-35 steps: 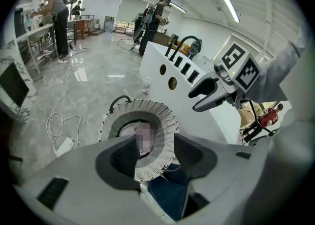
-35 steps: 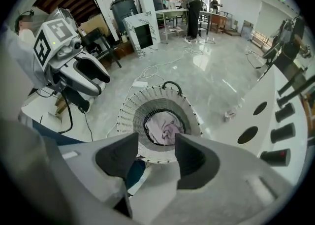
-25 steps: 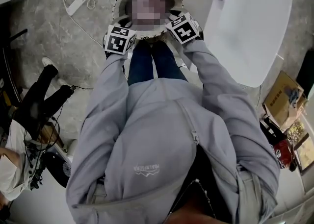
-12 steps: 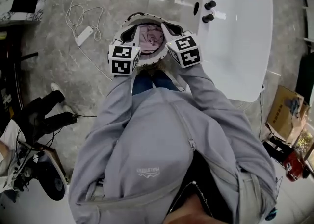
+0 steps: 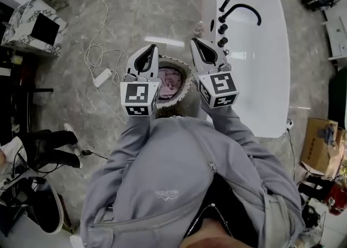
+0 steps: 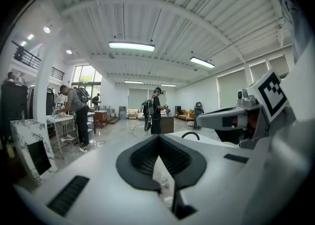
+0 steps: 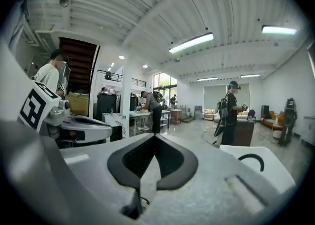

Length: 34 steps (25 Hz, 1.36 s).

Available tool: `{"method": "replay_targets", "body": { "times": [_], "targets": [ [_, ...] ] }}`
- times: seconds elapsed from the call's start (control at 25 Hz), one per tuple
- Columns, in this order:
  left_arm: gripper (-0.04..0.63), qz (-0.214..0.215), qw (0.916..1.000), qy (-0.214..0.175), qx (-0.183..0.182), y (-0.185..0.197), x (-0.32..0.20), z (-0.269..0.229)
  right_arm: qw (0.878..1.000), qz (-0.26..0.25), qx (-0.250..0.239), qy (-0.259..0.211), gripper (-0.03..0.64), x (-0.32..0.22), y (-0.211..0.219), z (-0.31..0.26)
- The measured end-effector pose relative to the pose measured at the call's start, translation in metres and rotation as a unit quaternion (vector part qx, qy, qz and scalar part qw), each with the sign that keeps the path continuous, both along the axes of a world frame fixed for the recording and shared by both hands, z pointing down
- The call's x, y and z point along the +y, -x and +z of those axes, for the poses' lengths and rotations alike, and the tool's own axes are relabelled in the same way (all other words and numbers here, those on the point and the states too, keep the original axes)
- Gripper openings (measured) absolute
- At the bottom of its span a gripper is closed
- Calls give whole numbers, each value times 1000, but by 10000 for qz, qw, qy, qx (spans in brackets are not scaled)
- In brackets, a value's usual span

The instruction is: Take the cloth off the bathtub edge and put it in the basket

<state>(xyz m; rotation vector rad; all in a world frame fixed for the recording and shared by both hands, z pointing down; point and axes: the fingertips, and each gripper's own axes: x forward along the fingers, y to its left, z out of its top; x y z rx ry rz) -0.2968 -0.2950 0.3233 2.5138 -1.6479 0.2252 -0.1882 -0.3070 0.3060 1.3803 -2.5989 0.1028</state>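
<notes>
A round white-rimmed basket (image 5: 183, 93) stands on the floor in front of the person's feet. The pink cloth (image 5: 172, 82) lies inside it. Both grippers are held up high above it, side by side and pointing roughly level. My left gripper (image 5: 154, 48) is shut with nothing between its jaws, its shut tips (image 6: 158, 138) aimed into the room. My right gripper (image 5: 193, 40) is shut and empty too, as the right gripper view (image 7: 155, 137) shows. The white bathtub (image 5: 255, 62) with its black faucet (image 5: 242, 8) is to the right.
A white power strip (image 5: 102, 77) with a looped cable lies on the grey floor left of the basket. A marble-patterned box (image 5: 33, 32) stands far left, a cardboard box (image 5: 320, 144) far right. A seated person's legs (image 5: 46, 149) show at the left edge. People stand far off in the hall (image 6: 156, 113).
Both grippers have risen from the basket's rim to well above it and tilted up to point level. The pink cloth stays in the basket.
</notes>
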Motion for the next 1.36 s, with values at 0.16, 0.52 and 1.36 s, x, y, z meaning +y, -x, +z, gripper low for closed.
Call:
{"method": "replay_targets", "body": {
  "times": [0.16,0.52,1.36],
  "targets": [
    [6,-160,9987,-467,114,3,18,-34,9985,237,-48,-489,5,20,-11,-28],
    [6,-307,9963,-803,21,-15,50,-46,9974,156,-199,-668,5,55,-17,-34],
    [6,-124,9965,-832,-8,-2,55,-45,9977,141,-154,-644,5,60,7,-32]
  ]
}}
